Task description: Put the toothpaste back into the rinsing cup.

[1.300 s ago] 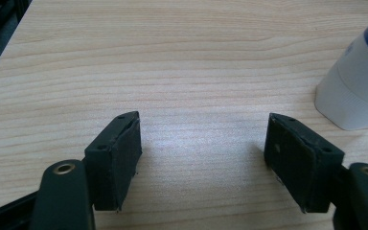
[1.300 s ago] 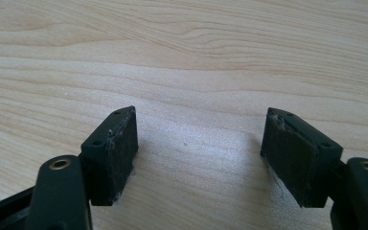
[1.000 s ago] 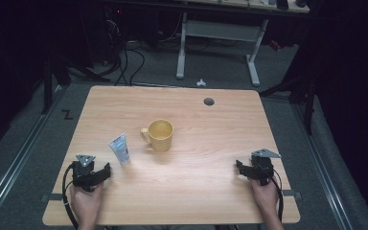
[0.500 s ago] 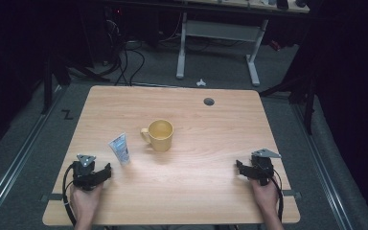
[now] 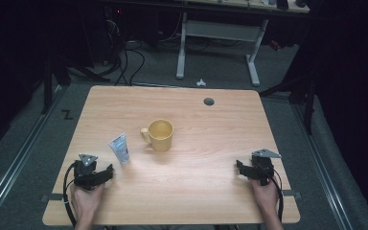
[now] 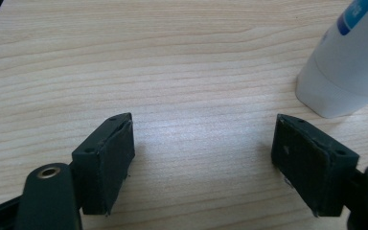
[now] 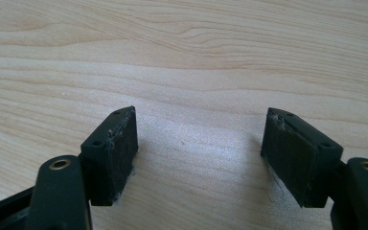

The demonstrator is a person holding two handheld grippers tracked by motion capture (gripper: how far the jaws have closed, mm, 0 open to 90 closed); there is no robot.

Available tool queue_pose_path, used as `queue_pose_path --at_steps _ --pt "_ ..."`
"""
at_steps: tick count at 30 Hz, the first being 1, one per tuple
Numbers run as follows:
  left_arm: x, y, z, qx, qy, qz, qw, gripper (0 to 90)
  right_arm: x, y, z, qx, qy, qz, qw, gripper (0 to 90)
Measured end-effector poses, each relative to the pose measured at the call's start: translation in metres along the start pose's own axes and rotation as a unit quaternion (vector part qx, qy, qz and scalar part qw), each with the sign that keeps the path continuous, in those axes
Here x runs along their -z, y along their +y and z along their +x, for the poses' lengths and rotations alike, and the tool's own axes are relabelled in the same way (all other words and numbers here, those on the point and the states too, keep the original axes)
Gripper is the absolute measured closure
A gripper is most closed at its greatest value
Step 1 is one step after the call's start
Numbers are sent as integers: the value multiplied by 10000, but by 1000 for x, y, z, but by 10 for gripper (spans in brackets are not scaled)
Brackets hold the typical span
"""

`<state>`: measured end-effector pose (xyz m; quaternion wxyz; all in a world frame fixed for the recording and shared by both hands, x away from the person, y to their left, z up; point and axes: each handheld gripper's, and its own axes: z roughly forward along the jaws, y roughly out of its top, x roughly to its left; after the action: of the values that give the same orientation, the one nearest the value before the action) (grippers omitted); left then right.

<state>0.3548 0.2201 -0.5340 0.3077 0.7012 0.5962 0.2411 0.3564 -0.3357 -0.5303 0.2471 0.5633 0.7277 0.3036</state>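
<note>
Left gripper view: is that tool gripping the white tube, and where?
Nothing is held. The left tool is open over bare table; the white tube stands apart, beyond one jaw.

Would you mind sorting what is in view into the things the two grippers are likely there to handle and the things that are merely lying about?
Likely for the job, judging by their place between the grippers:
- yellow mug, upright
- white tube, standing on its cap near the open left gripper
- open right gripper, holding nothing

Just lying about:
- small white object on the floor
- cables on the floor
</note>
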Motion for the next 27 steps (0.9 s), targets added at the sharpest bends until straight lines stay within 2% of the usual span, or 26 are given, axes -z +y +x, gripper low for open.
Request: queue_pose_path --at_steps 7,13,24,27 --pt "5 0 -4 -8 -110 -101 9999 222 0 0 0 -8 -5 -2 10000 286" --pt "13 1 -11 -100 -189 -205 9996 222 0 0 0 -11 -11 -4 10000 286" --pt "20 -3 -19 -112 -311 -265 9991 218 0 0 0 -6 -13 -6 10000 286" --pt "21 -2 -24 -163 -320 -217 9991 225 0 0 0 -7 -13 -6 10000 286"
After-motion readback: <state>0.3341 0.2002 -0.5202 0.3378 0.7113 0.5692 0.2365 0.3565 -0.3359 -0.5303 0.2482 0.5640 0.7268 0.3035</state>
